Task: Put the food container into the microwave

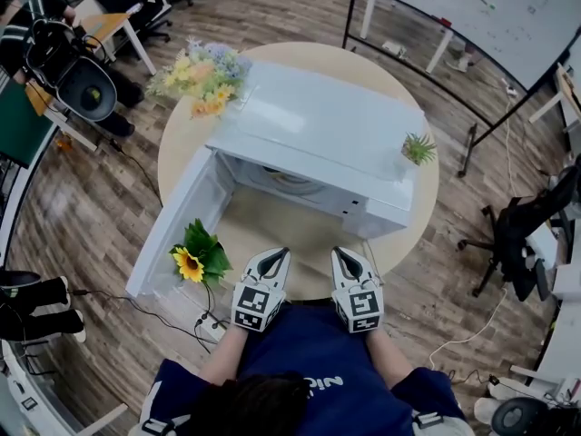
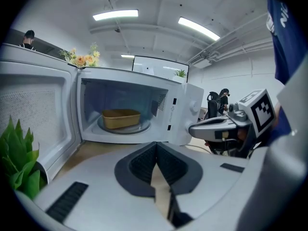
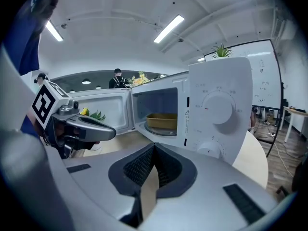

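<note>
A tan food container [image 2: 121,118] [image 3: 162,121] rests on the glass turntable inside the white microwave [image 1: 318,143] [image 2: 139,109] [image 3: 219,114]. The microwave's door [image 1: 177,230] [image 2: 33,114] stands swung wide to the left. Both grippers hover side by side at the near edge of the round table, back from the oven's mouth. My left gripper [image 1: 272,263] [image 2: 156,146] is shut and holds nothing. The right gripper [image 1: 349,263] [image 3: 153,148] is likewise shut and empty. Each gripper appears in the other's view.
A sunflower with green leaves [image 1: 195,257] [image 2: 19,162] lies beside the open door. A bouquet [image 1: 204,73] stands behind the microwave and a small green plant [image 1: 418,147] sits on its top. The round wooden table [image 1: 408,230] ends just ahead of the grippers. Office chairs and a whiteboard surround it.
</note>
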